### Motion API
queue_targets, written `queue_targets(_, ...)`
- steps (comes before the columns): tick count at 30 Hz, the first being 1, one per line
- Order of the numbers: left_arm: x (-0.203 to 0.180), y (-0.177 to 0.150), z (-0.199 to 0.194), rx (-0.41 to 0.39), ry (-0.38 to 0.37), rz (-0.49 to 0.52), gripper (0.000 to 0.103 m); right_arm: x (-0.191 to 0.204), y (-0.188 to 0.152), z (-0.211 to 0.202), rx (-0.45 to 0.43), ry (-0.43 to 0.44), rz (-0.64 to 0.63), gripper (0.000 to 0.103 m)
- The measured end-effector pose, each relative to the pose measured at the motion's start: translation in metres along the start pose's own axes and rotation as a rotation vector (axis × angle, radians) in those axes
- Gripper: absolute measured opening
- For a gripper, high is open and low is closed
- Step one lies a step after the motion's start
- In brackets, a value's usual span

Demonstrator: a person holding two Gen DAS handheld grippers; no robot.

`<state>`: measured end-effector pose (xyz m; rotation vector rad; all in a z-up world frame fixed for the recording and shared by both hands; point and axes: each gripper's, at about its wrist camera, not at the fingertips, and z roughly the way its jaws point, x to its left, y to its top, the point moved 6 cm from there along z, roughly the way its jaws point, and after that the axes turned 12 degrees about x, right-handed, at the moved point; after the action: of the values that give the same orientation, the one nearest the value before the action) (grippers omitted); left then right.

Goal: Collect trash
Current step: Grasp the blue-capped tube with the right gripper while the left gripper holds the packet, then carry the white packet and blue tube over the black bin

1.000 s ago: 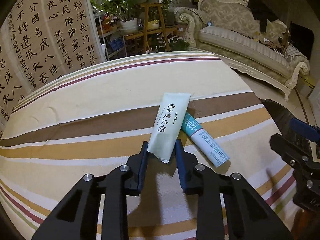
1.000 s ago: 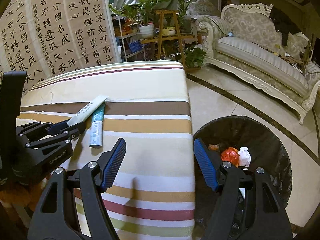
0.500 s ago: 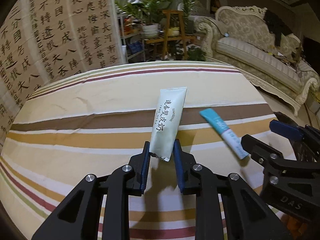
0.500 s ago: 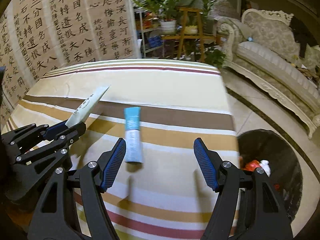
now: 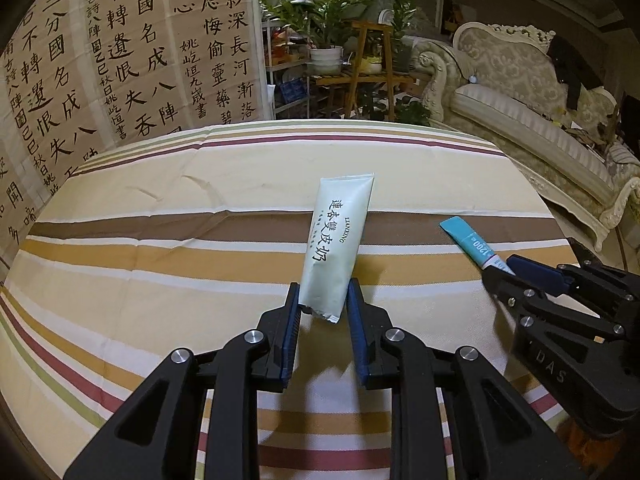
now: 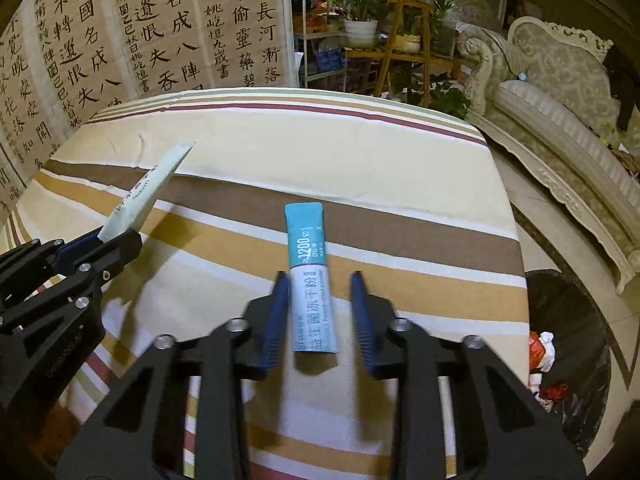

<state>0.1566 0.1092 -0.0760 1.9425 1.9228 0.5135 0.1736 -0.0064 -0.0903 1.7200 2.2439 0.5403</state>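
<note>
My left gripper [image 5: 323, 307] is clamped on the pale green sachet [image 5: 338, 246], lifted off the striped tablecloth [image 5: 160, 208]. My right gripper [image 6: 320, 304] straddles the blue-and-white powder stick [image 6: 309, 276], jaws apart with a gap on the right. That's near the table's right edge, with the black trash bin [image 6: 568, 360] just past it.

Striped tablecloth [image 5: 160, 208], calligraphy screen [image 5: 120, 60], sofa [image 5: 528, 96].

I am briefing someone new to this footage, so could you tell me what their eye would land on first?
Most striking is the pale green sachet clamped in the left gripper, lifted off the striped tablecloth. Next is the blue and white sachet lying on the cloth between the fingers of the right gripper, whose jaws stand apart. Large calligraphy panels fill the wall behind.
</note>
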Motion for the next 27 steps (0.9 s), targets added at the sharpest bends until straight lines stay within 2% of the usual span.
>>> queue_targets(4, -0.001, -0.001, -0.002, -0.005, 0.002, -0.003, 0.024, -0.002, -0.003, -0.002, -0.004, 0.005, 0.002, 0.017)
queue_targets(14, -0.008, -0.008, -0.017, -0.033, -0.017, -0.009, 0.024, -0.016, -0.022, -0.031, -0.057, 0.015, 0.050, 0.017)
queue_targets(22, -0.042, -0.018, -0.035, -0.065, -0.059, 0.025, 0.024, -0.049, -0.051, -0.064, -0.112, -0.015, 0.118, 0.017)
queue_targets(27, -0.074, -0.025, -0.045, -0.083, -0.090, 0.067, 0.024, -0.078, -0.073, -0.084, -0.150, -0.064, 0.161, 0.016)
